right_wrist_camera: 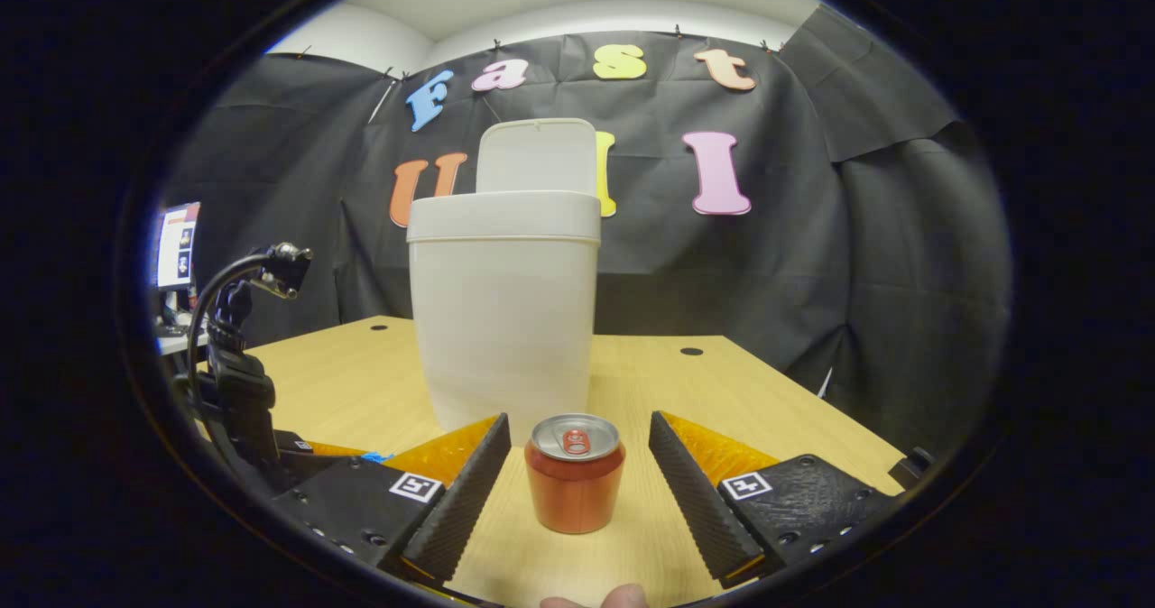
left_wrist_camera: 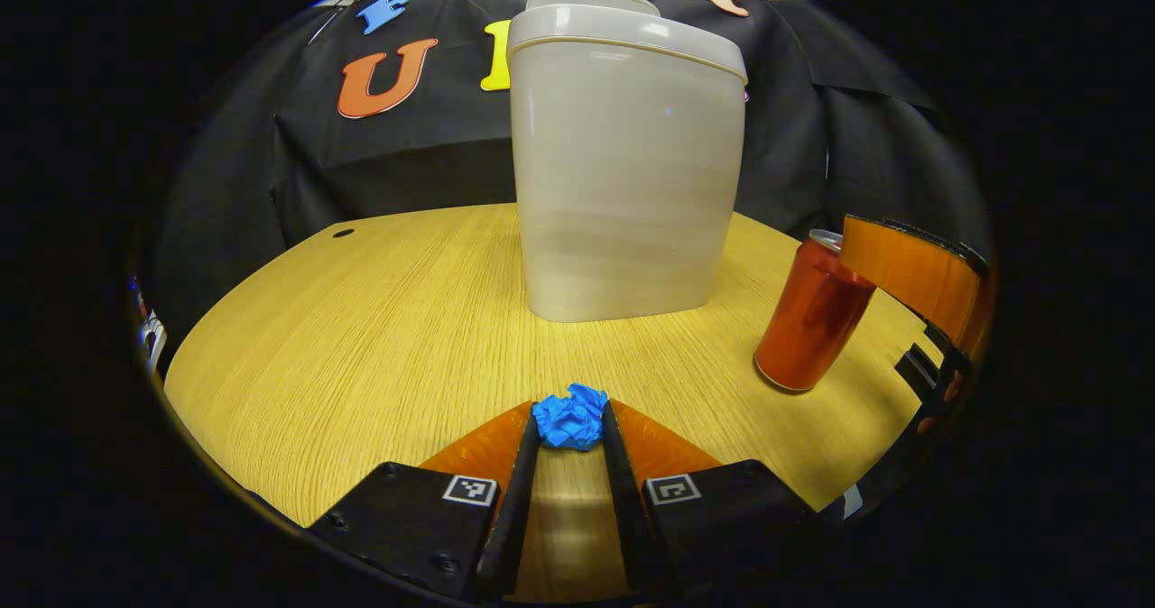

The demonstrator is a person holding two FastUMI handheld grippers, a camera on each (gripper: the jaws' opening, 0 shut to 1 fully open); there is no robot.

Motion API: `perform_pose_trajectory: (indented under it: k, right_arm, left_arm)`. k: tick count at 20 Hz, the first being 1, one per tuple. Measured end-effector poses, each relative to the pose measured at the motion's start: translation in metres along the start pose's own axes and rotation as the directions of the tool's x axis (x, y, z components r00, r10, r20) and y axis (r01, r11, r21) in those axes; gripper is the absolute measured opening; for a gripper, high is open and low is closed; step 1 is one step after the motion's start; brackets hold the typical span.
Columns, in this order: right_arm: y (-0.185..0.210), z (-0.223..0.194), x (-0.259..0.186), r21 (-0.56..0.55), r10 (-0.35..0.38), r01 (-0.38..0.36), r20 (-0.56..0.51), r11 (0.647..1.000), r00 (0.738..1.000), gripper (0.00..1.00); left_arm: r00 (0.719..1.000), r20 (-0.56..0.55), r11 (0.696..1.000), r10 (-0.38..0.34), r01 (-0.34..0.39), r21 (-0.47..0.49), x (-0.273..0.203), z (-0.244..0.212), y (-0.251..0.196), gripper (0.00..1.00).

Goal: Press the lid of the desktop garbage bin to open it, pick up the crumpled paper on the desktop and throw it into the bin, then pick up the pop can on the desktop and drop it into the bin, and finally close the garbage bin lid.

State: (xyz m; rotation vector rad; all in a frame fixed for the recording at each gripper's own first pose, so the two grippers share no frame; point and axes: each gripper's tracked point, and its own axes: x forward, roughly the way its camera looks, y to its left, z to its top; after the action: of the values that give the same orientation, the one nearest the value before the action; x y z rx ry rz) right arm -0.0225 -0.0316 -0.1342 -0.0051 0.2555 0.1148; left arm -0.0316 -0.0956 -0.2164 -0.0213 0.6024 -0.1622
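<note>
paper (left_wrist_camera: 570,419): blue crumpled ball was seen at the fingertips of the left gripper (left_wrist_camera: 571,428), pinched between both fingers, low over the desktop (left_wrist_camera: 361,337) in the left gripper view; whether it was lifted clear of the wood could not be told
left gripper state: fingers were drawn close together, pressed on the paper from either side
pop can (right_wrist_camera: 575,484): red can was seen upright on the desktop in the right gripper view, between the fingers of the right gripper (right_wrist_camera: 575,464) but apart from both; in the left gripper view it stood to the right of the bin, well apart from the paper
right gripper state: fingers were held spread wide, nothing gripped, one on each side of the can
garbage bin (left_wrist_camera: 623,175): pale bin was seen standing on the desktop beyond the paper and the can, its lid (right_wrist_camera: 537,155) raised upright at the back, so the opening was judged ready
step in hand: paper pick-up was judged to be under way, with the can lined up for later
next move: paper would need to be raised above the bin rim, carried over the opening and released; height was judged the main demand, since the bin stood tall
risk: light paper might be snagged on the rim or dropped short
</note>
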Motion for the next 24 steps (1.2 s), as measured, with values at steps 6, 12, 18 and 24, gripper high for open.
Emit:
perform_pose_trajectory:
  k: [6,12,18,24]
  right_arm:
    - [0.001,-0.009,0.0,0.019,0.012,-0.011,-0.021,1.0,1.0,0.96]
    - [-0.002,-0.015,0.002,0.04,0.001,0.0,-0.032,0.999,0.999,0.96]
    - [0.001,-0.036,0.01,0.057,0.002,0.004,-0.103,0.998,0.995,0.96]
    - [0.005,-0.075,0.022,0.111,0.01,0.018,-0.245,0.994,0.969,0.96]
  left_arm:
    - [0.995,0.103,1.0,-0.008,0.007,0.016,-0.014,0.029,-0.004,0.41]
    - [0.985,0.175,1.0,0.009,-0.012,0.011,-0.026,0.054,-0.001,0.41]
    - [0.973,0.231,0.999,0.014,-0.003,-0.049,-0.034,0.072,0.003,0.41]
    - [0.96,0.28,0.993,0.011,0.023,-0.118,-0.045,0.097,0.008,0.41]
